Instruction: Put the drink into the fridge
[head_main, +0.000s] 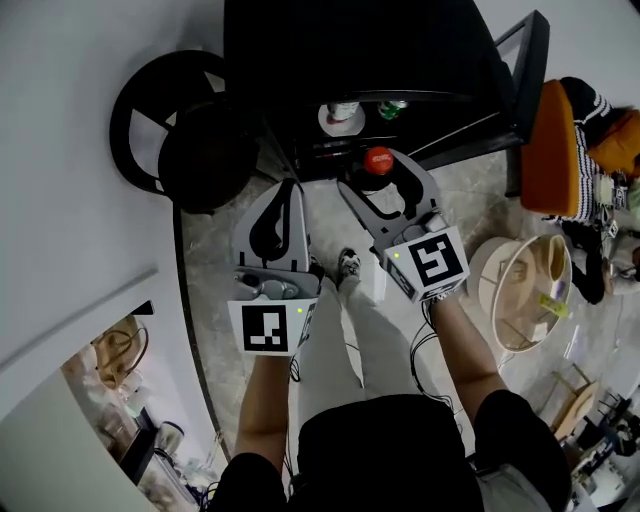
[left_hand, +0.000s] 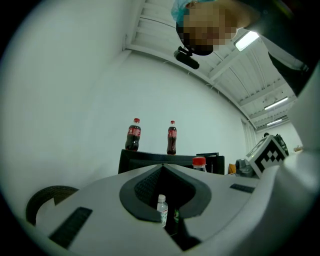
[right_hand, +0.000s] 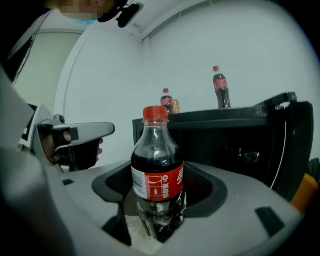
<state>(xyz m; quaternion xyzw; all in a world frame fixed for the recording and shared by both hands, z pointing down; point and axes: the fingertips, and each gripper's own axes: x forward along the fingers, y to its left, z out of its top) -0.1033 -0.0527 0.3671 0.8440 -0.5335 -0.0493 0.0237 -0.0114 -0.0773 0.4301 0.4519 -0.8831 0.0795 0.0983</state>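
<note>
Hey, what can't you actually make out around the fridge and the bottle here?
Head view: the fridge interior is dark; beyond the white-capped bottle and green bottle nothing shows.
Head view: the cola bottle, seen from above in the right gripper, shows only its cap.
Left gripper view: the green bottle sits mostly behind a jaw, too small to identify.
Right gripper view: the orange item atop the fridge is too small to name.
</note>
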